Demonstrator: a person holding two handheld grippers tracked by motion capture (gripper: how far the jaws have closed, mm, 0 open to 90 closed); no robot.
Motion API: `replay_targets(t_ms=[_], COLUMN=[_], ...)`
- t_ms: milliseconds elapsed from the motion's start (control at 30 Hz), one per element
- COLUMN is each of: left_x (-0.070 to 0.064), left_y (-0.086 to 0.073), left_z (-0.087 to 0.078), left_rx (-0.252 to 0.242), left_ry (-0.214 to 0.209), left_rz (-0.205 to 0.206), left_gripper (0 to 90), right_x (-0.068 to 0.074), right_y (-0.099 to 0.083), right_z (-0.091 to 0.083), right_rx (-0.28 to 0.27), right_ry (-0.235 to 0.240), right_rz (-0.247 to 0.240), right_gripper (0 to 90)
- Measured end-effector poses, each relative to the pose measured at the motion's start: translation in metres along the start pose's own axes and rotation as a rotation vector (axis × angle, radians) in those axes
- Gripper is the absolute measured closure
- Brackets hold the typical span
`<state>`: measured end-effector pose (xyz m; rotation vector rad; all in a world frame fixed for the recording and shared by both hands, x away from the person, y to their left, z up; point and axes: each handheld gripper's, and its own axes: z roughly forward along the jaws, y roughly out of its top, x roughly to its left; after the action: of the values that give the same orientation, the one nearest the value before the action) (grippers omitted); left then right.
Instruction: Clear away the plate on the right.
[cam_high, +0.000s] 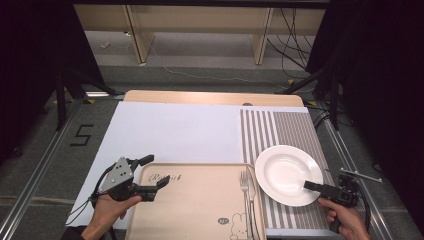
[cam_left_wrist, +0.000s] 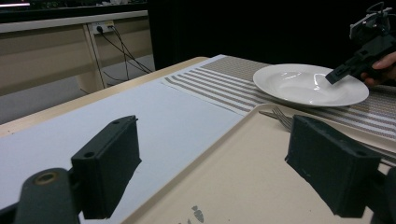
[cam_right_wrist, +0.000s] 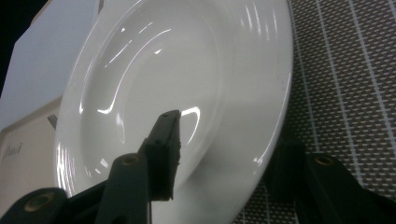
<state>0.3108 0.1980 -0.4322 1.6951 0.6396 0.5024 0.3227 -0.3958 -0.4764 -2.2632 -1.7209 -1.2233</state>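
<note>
Right claw (cam_high: 311, 186) straddles plate (cam_high: 285, 170) rim, seemingly gripping.

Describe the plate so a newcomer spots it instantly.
Start at the striped placemat on the table's right side. On its near part sits a round white plate, just right of the beige tray and fork. Its rim sits between the right gripper jaws.

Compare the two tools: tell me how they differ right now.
The left tool hangs open over the beige tray's left edge with nothing between its jaws. The right tool straddles the white plate's near rim, one jaw over the bowl, one under the rim; whether it already grips is unclear. The left carries a grey plate on top; the right shows none. Both are black, two-jawed and hand-held.
</note>
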Motion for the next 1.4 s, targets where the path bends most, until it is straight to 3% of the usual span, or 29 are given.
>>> replay_targets(t_ms=[133, 200, 333, 467, 533, 600, 667, 733, 800, 867, 900, 967, 1000, 1067, 1133, 1167, 1267, 1300, 1367, 1400], left_x=[0.0, 0.0, -0.001, -0.001, -0.001, 0.0, 0.0, 0.0, -0.001, 0.0, 0.0, 0.0, 0.0, 0.0, 0.0, 0.0, 0.0, 0.0, 0.0, 0.0], left_y=[0.0, 0.0, 0.0, 0.0, 0.0, 0.0, 0.0, 0.0, 0.0, 0.0, 0.0, 0.0, 0.0, 0.0, 0.0, 0.001, 0.0, 0.0, 0.0, 0.0], left_z=[0.0, 0.0, 0.0, 0.0, 0.0, 0.0, 0.0, 0.0, 0.0, 0.0, 0.0, 0.0, 0.0, 0.0, 0.0, 0.0, 0.0, 0.0, 0.0, 0.0], left_rx=[-0.001, 0.0, -0.002, -0.004, -0.005, -0.004, -0.003, -0.003, -0.003, -0.004, -0.004, -0.003, -0.004, -0.005, -0.005, -0.005, -0.005, -0.003, -0.003, -0.002], left_ry=[0.0, -0.001, -0.002, -0.002, -0.002, -0.002, -0.002, -0.001, 0.0, 0.0, 0.0, 0.0, -0.001, -0.001, 0.0, 0.0, 0.0, 0.0, 0.0, 0.0], left_rz=[0.0, 0.0, -0.002, -0.002, -0.002, -0.002, -0.002, -0.002, -0.001, -0.003, -0.003, -0.003, -0.003, -0.003, -0.002, -0.002, -0.003, -0.003, -0.003, -0.002], left_gripper=[16.4, 16.3, 16.3, 16.3, 16.3, 16.3, 16.3, 16.3, 16.3, 16.3, 16.3, 16.3, 16.3, 16.4, 16.3, 16.3, 16.3, 16.4, 16.4, 16.3], right_x=[-0.001, 0.001, -0.002, -0.003, -0.003, -0.007, -0.006, -0.008, -0.007, -0.009, -0.008, -0.009, -0.009, -0.013, -0.012, -0.014, -0.014, -0.014, -0.016, -0.015], right_y=[0.0, 0.001, 0.001, 0.001, 0.001, 0.0, 0.0, 0.0, 0.0, 0.0, -0.001, 0.0, -0.001, -0.002, -0.002, -0.003, -0.003, -0.003, -0.002, -0.003], right_z=[-0.001, -0.001, 0.001, 0.0, 0.0, 0.002, 0.0, 0.001, 0.0, 0.0, 0.0, 0.001, 0.001, 0.001, 0.001, 0.001, 0.0, -0.001, -0.002, -0.002], right_rx=[-0.002, 0.004, -0.007, -0.004, 0.007, -0.016, 0.0, -0.007, 0.004, -0.001, 0.009, 0.001, -0.004, -0.006, -0.001, -0.008, -0.011, -0.011, -0.028, -0.031], right_ry=[0.02, 0.014, 0.002, 0.022, 0.016, 0.009, 0.017, 0.018, 0.02, 0.019, 0.014, 0.016, 0.025, 0.028, 0.042, 0.044, 0.056, 0.074, 0.093, 0.112], right_rz=[0.004, 0.047, 0.041, 0.049, 0.07, 0.044, 0.071, 0.061, 0.101, 0.096, 0.125, 0.113, 0.128, 0.107, 0.145, 0.123, 0.134, 0.153, 0.129, 0.154], right_gripper=[54.6, 54.6, 57.6, 58.2, 59.9, 62.5, 63.2, 64.0, 67.8, 68.8, 69.0, 69.4, 70.0, 71.0, 71.5, 71.7, 73.1, 73.9, 75.5, 76.3])
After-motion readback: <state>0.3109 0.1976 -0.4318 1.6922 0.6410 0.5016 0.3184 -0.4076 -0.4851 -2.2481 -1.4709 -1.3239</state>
